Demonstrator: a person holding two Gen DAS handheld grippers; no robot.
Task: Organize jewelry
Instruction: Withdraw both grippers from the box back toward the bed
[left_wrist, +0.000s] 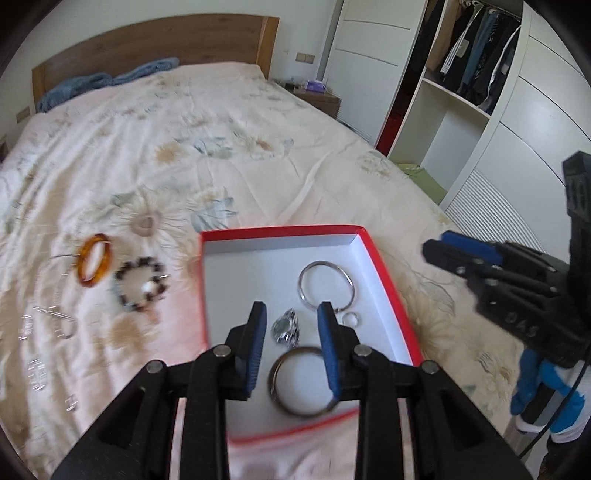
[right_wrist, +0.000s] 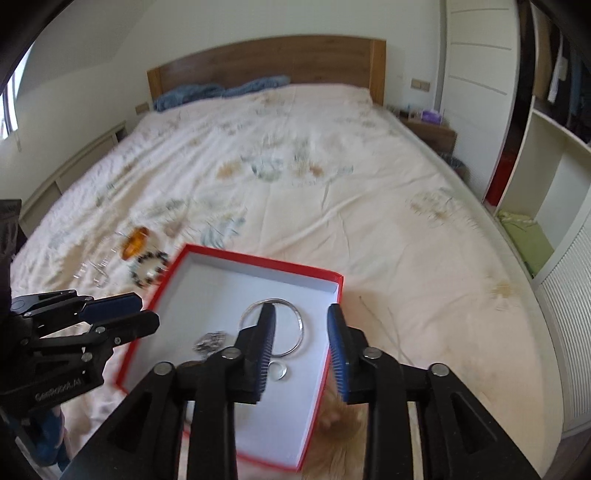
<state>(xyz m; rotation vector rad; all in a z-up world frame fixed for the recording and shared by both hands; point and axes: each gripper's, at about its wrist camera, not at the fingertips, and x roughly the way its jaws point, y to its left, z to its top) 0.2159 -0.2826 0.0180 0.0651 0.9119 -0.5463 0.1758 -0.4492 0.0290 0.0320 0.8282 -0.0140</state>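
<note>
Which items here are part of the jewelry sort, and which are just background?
Job: red box, silver bangle, dark bangle, small ring, amber bangle, beaded bracelet, clear pieces.
Background: blue blanket, wardrobe clothes, nightstand.

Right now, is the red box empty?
No. The red box holds two bangles, a small ring and a sparkly piece.
</note>
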